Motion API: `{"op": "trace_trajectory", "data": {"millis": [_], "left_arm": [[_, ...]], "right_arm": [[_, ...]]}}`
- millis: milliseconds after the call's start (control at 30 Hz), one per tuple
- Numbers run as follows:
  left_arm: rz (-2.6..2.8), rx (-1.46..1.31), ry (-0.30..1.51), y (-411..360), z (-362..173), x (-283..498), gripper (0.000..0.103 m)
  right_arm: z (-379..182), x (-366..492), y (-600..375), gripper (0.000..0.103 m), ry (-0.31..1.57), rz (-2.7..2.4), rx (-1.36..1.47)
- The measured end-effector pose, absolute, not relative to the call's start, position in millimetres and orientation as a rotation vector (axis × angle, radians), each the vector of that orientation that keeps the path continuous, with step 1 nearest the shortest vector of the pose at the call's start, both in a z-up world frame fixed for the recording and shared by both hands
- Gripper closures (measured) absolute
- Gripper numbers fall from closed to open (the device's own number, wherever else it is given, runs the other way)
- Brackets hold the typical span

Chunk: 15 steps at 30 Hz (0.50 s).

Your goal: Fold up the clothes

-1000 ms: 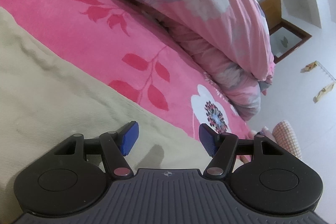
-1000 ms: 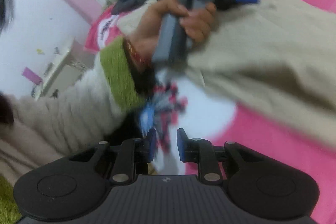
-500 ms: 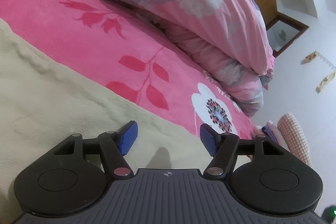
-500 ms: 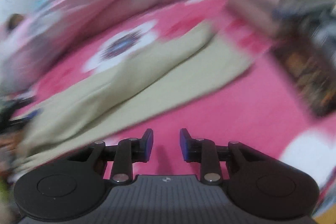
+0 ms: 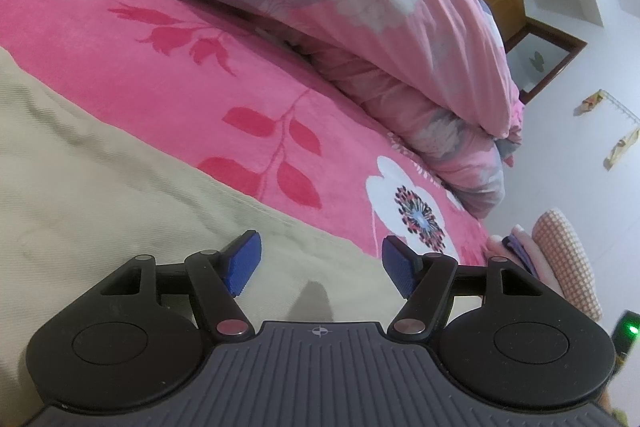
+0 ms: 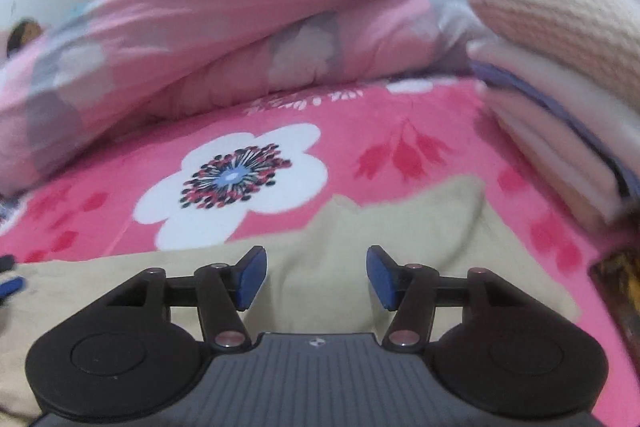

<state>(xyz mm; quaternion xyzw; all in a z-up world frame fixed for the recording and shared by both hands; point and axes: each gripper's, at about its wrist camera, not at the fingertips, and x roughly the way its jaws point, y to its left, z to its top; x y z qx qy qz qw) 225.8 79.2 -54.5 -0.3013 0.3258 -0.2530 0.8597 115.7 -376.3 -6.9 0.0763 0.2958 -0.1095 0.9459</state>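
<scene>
Jaws on both grippers are apart, nothing between the pads. Left gripper (image 5: 322, 269): wide gap, hovering over the beige garment (image 5: 92, 179), which fills everything below and to the left of the jaws. Garment's long edge runs diagonally just ahead of the jaws, from far left to beside the right pad. Beyond that edge: bare pink floral blanket (image 5: 192, 75), flat, open room ahead. Further ahead, the rolled pink-and-grey duvet (image 5: 360, 3) walls off the far side. Right of the jaws the bed ends; a checked cloth (image 5: 564, 259) sits there against the white wall.

Right gripper (image 6: 316, 277): jaws opening, pads clear of fabric. Beige garment (image 6: 360, 235) lies under and ahead of them, its end rising to two soft corners just past the pads; right-hand edge runs off to the lower right. Open blanket (image 6: 420, 115) ahead, white flower print ahead-left. Folded stack of clothes (image 6: 560, 99) crowds the right side, near the garment's corner but apart from it. Duvet (image 6: 224, 19) blocks the far side.
</scene>
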Motion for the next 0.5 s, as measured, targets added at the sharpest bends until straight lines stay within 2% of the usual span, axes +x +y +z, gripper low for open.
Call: {"op": "trace_trajectory", "data": {"millis": [33,67,100,133,167,200,333,500], "left_arm": [[-0.531,-0.631,0.683,79.0,-54.5,225.8,0.035],[-0.531,-0.628,0.683,78.7,-54.4,225.4,0.035],[-0.53,-0.627,0.682,78.4,-54.3,225.1,0.035],[-0.53,-0.625,0.681,78.4,-54.2,224.9,0.035],[-0.53,-0.623,0.68,78.2,-54.1,224.7,0.035],[-0.529,-0.622,0.679,77.9,-54.0,224.5,0.035],[-0.528,-0.617,0.677,77.5,-53.5,224.5,0.035],[-0.527,-0.612,0.673,76.9,-53.8,223.6,0.035]], "right_arm": [[-10.4,123.5,-374.4,0.047,0.617,-0.23,0.116],[-15.8,130.3,-373.8,0.058,0.639,-0.237,0.078],[-21.2,137.0,-373.2,0.065,0.66,-0.243,0.039],[-24.2,138.4,-374.2,0.077,0.669,-0.237,0.03],[-24.1,133.4,-376.6,0.096,0.663,-0.221,0.051],[-22.1,124.5,-379.3,0.101,0.641,-0.219,0.075],[-11.8,71.3,-401.9,0.102,0.516,-0.281,0.227],[-36.4,2.8,-458.3,0.102,0.444,-0.357,0.644]]}}
